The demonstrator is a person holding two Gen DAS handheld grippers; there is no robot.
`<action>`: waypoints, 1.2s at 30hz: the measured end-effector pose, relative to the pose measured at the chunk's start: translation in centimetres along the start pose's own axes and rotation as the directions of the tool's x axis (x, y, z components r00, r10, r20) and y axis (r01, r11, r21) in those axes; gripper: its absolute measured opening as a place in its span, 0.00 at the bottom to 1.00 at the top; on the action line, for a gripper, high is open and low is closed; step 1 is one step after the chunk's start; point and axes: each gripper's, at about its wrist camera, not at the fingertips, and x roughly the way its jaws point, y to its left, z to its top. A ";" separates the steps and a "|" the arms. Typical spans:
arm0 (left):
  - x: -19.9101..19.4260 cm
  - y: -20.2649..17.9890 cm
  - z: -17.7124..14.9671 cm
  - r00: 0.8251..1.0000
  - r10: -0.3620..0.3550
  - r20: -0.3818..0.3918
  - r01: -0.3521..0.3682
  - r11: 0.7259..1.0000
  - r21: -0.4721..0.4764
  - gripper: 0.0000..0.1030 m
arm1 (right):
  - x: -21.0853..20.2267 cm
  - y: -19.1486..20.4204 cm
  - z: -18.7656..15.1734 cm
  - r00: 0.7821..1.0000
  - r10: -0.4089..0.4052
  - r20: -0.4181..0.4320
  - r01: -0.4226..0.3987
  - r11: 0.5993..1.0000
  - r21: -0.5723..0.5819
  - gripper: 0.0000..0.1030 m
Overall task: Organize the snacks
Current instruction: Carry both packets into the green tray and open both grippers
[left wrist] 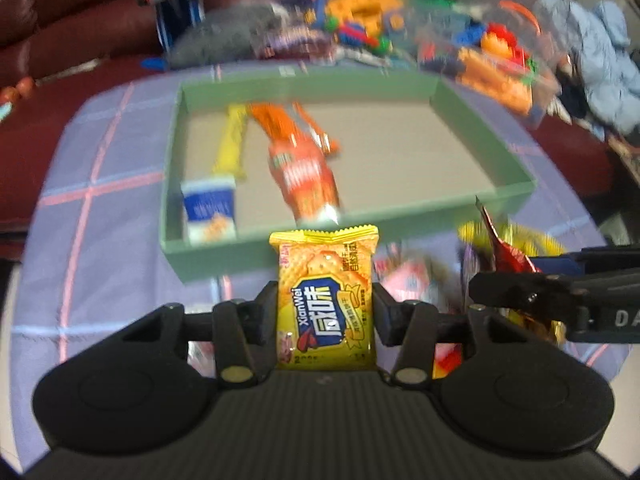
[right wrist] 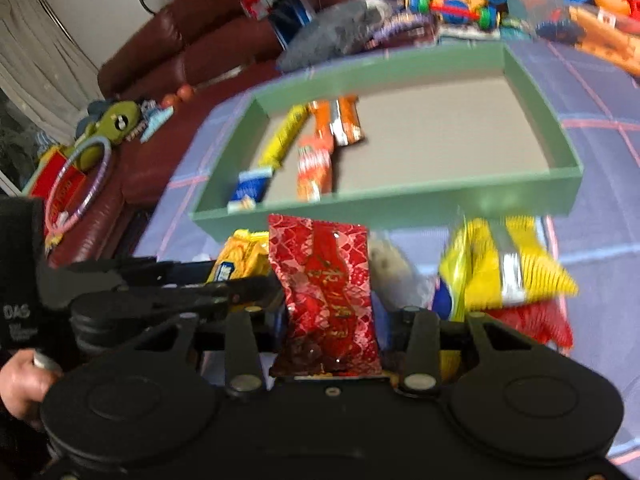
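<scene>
Two packets are held at once, likely so both reach the green tray (left wrist: 486, 196) together: the left gripper (left wrist: 325, 312) pinches a yellow cracker packet (left wrist: 326, 300), the right gripper (right wrist: 330, 320) clamps a red packet (right wrist: 326, 292), both short of the tray's near wall

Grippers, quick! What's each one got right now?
Left gripper: closed on the yellow cracker packet.
Right gripper: closed on the red snack packet.
</scene>
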 end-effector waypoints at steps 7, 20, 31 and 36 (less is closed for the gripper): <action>0.0 2.5 4.7 0.996 0.061 0.068 -0.057 0.997 -0.056 0.46 | 0.0 0.0 4.8 0.996 -0.037 0.079 0.036 0.999 0.011 0.39; 5.4 3.8 7.7 0.997 0.077 0.019 -0.075 0.994 -0.081 0.46 | 5.4 -1.6 9.0 0.996 -0.073 0.059 0.070 0.996 0.056 0.39; 7.2 3.9 7.6 0.994 0.112 -0.004 -0.112 0.991 -0.069 0.56 | 8.1 -1.7 9.9 0.998 -0.062 0.030 0.060 0.996 0.062 0.42; 6.4 3.9 7.4 0.984 0.178 0.032 -0.175 0.981 -0.078 1.00 | 8.1 -1.7 10.1 0.996 -0.074 0.054 0.070 0.994 0.080 1.00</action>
